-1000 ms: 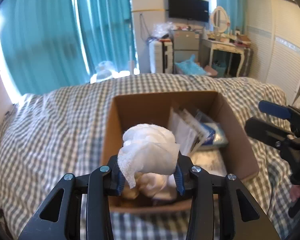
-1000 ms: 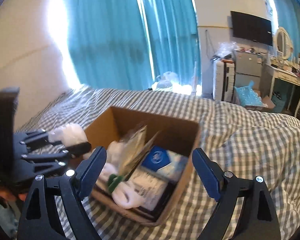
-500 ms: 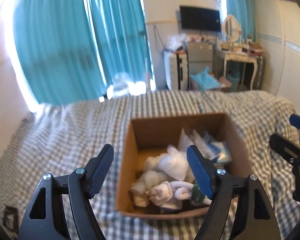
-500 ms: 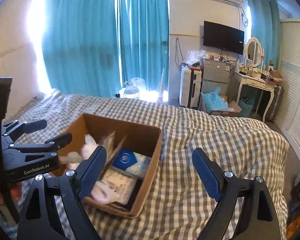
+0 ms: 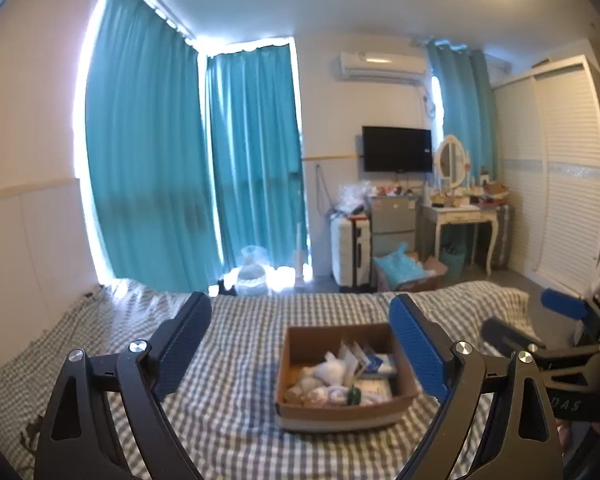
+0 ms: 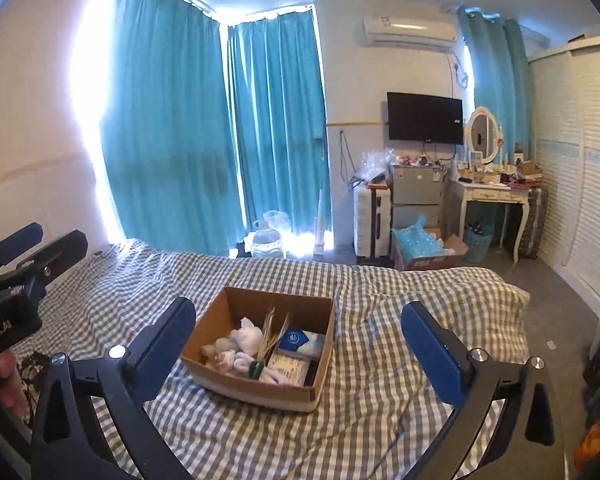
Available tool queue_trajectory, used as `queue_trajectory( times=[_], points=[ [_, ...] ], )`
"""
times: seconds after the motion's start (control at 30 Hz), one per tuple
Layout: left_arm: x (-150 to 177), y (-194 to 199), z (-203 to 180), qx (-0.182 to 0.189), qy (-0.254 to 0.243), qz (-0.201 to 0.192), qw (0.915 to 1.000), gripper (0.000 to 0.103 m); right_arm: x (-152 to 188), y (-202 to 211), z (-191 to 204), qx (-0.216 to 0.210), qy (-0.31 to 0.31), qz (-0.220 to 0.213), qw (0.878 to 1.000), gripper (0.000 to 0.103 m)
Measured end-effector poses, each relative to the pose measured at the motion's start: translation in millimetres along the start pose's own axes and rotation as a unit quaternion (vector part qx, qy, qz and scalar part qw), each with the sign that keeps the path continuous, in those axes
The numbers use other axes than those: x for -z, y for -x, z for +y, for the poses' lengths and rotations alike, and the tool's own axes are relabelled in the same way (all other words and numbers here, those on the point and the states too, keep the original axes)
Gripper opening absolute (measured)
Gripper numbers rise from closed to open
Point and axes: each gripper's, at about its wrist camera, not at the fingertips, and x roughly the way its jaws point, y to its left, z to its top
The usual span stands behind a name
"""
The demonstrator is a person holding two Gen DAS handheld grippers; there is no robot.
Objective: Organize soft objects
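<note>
A brown cardboard box (image 5: 342, 410) (image 6: 256, 390) sits on the grey checked bed. White rolled socks and cloths (image 5: 332, 372) (image 6: 246, 338) lie in its left half, with packets and a blue-labelled pack (image 6: 298, 340) in its right half. My left gripper (image 5: 300, 344) is open and empty, held well back above the bed. My right gripper (image 6: 298, 344) is open and empty too, also back from the box. Each gripper shows at the edge of the other's view.
The checked bedspread (image 6: 380, 420) fills the foreground. Teal curtains (image 5: 188, 168) hang at the windows behind. A suitcase (image 5: 350, 250), a small fridge, a white dressing table (image 6: 496, 196), a wall TV and a white wardrobe (image 5: 568, 184) stand beyond the bed.
My left gripper opened and let a white cloth fall into the box. Both grippers then pulled back and up, so the box looks smaller.
</note>
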Motion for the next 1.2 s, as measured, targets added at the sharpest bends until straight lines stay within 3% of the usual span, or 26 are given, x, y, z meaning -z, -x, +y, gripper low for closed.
queue_trajectory(
  times=[0.23, 0.4, 0.5, 0.87, 1.2],
  points=[
    [42.5, 24.9, 4.3, -0.02, 0.006, -0.025, 0.9995, 0.092, 42.3, 35.8, -4.0, 0.015, -0.032, -0.01, 0.999, 0.103],
    [80.1, 10.5, 9.7, -0.015, 0.024, -0.013, 0.9995, 0.092, 73.5, 17.2, -9.5, 0.024, -0.03, 0.02, 0.999, 0.103],
    [94.8, 3.0, 0.2, -0.008, 0.005, 0.008, 0.9999, 0.092, 83.0, 6.9, -10.8, 0.031, -0.033, 0.023, 0.999, 0.103],
    [117.8, -11.2, -3.0, 0.0, 0.002, 0.055, 0.9985, 0.092, 91.3, -6.5, -10.3, 0.04, -0.034, 0.038, 0.998, 0.103],
    [120.3, -7.6, -0.9, 0.001, 0.005, 0.058, 0.9983, 0.092, 91.4, -6.7, -6.5, 0.04, -0.032, 0.04, 0.998, 0.103]
  ],
)
